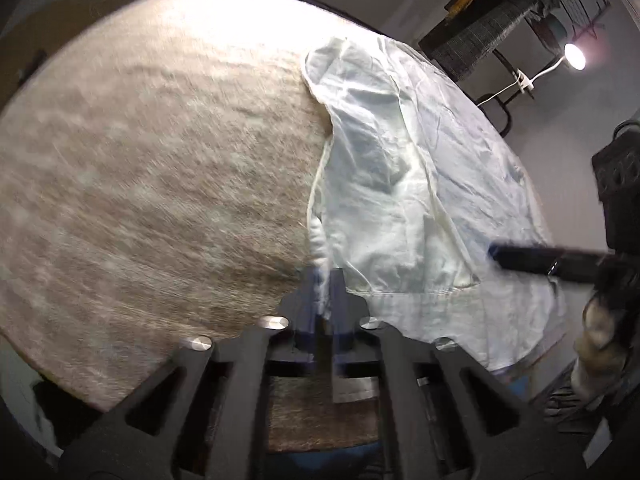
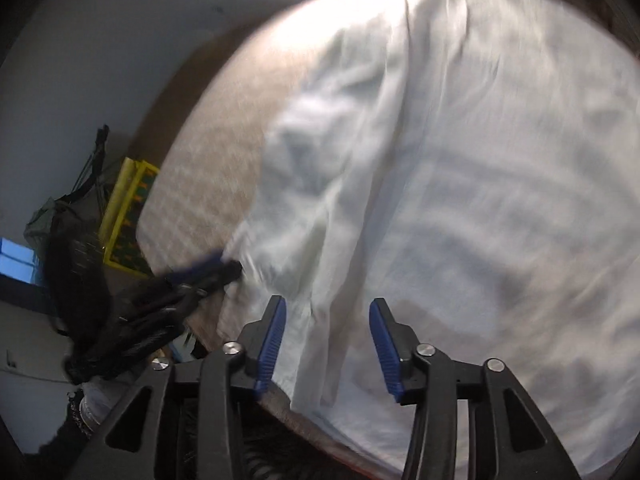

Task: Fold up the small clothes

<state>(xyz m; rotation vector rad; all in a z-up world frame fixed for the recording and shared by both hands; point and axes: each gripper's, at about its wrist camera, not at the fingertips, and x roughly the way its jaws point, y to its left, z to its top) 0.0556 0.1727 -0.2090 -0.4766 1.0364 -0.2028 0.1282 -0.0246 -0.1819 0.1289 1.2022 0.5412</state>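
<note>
A thin white garment (image 1: 400,184) lies spread and creased over the right part of a beige woven table top (image 1: 160,160). My left gripper (image 1: 325,280) is shut on a bunched bit of its near left edge. In the right wrist view that same gripper (image 2: 224,268) pinches the garment (image 2: 460,200) at its left border. My right gripper (image 2: 328,312) hovers open over the garment's near edge, its blue pads apart and nothing pressed between them. In the left wrist view a dark fingertip (image 1: 516,258) of the right gripper reaches in from the right above the cloth.
The table edge (image 2: 168,216) drops off at the left. Beyond it stand a yellow patterned box (image 2: 128,208) and dark bags. A lit lamp (image 1: 574,56), dark shelving (image 1: 492,20) and a black device (image 1: 620,184) lie behind the table. A hand (image 1: 600,340) holds the right gripper.
</note>
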